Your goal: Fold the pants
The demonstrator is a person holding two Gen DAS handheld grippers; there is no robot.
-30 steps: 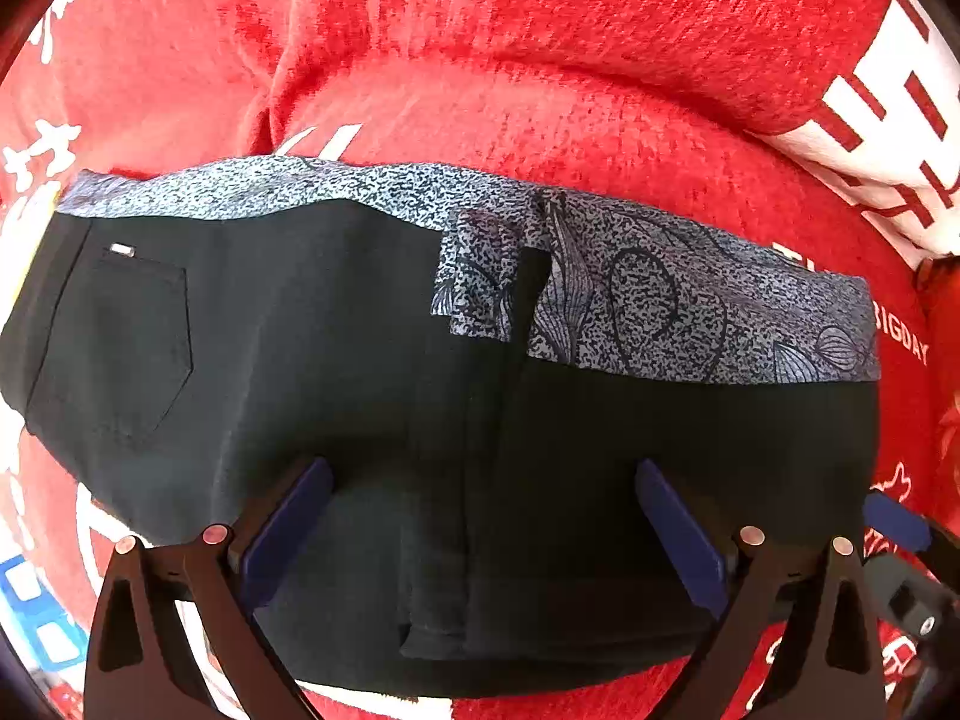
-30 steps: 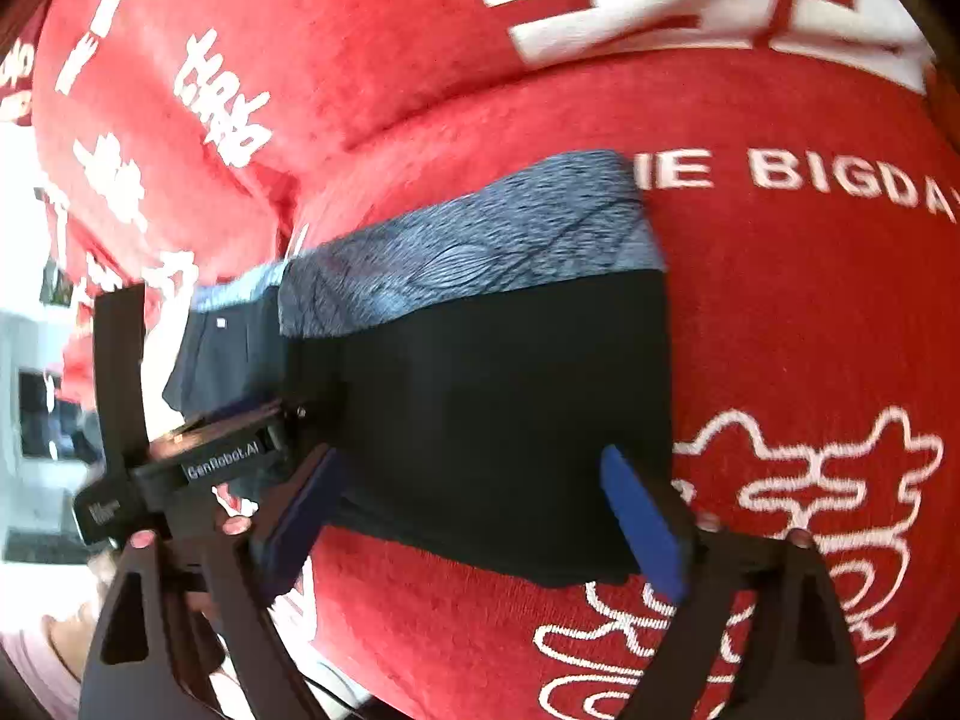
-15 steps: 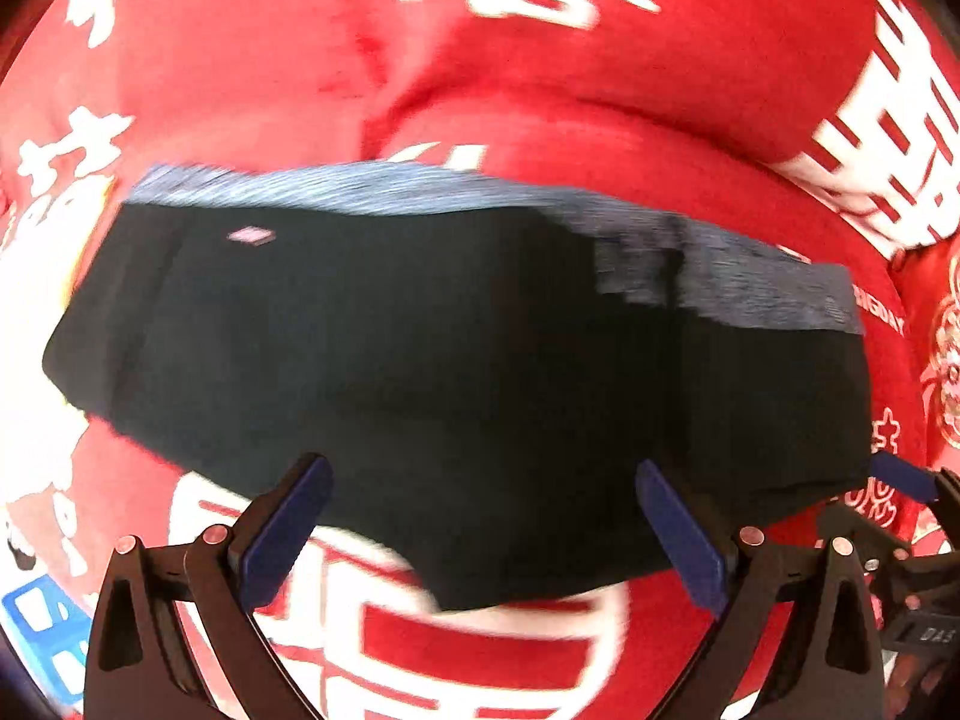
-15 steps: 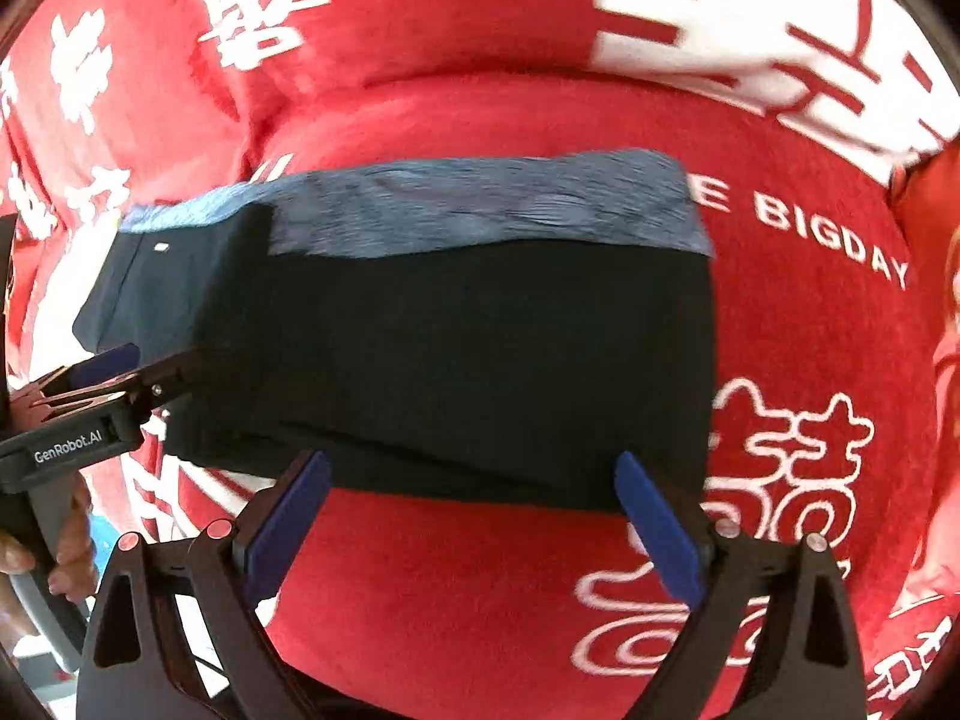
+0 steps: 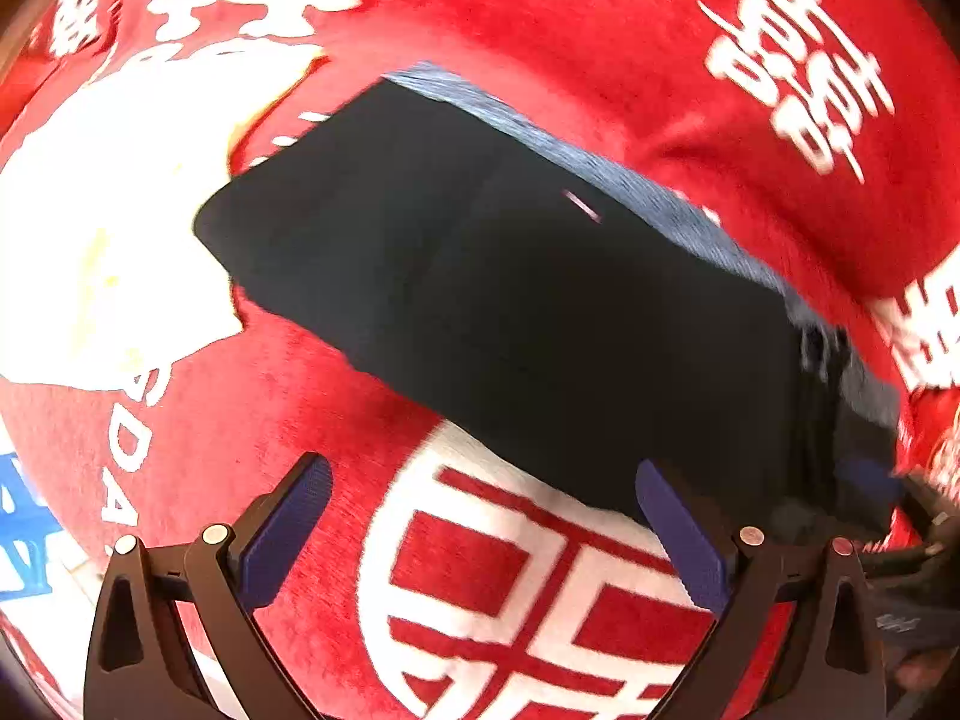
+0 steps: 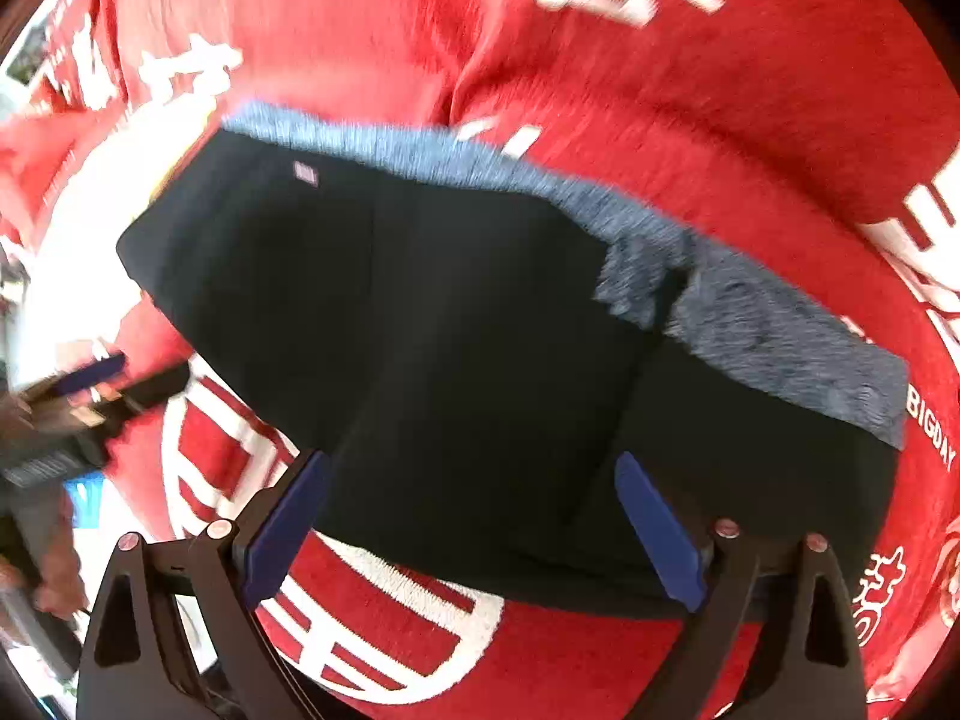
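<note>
Folded black pants with a blue-grey patterned waistband lie flat on a red cover. My left gripper is open, just short of the pants' near edge, above a white-and-red emblem; nothing sits between its fingers. In the right wrist view the pants fill the middle, waistband on the far side. My right gripper is open, its blue pads straddling the pants' near edge without closing on it. The right gripper's tip shows at the pants' right end; the left gripper shows at their left end.
The red plush cover with white characters rises into a backrest behind the pants. A large white printed patch lies left of them. Something blue sits beyond the cover's left edge. A person's hand holds the left gripper.
The left gripper has pulled back off the pants and swung left, so the cloth no longer lies between its fingers. The right gripper has shifted left along the near edge. Both views are blurred.
</note>
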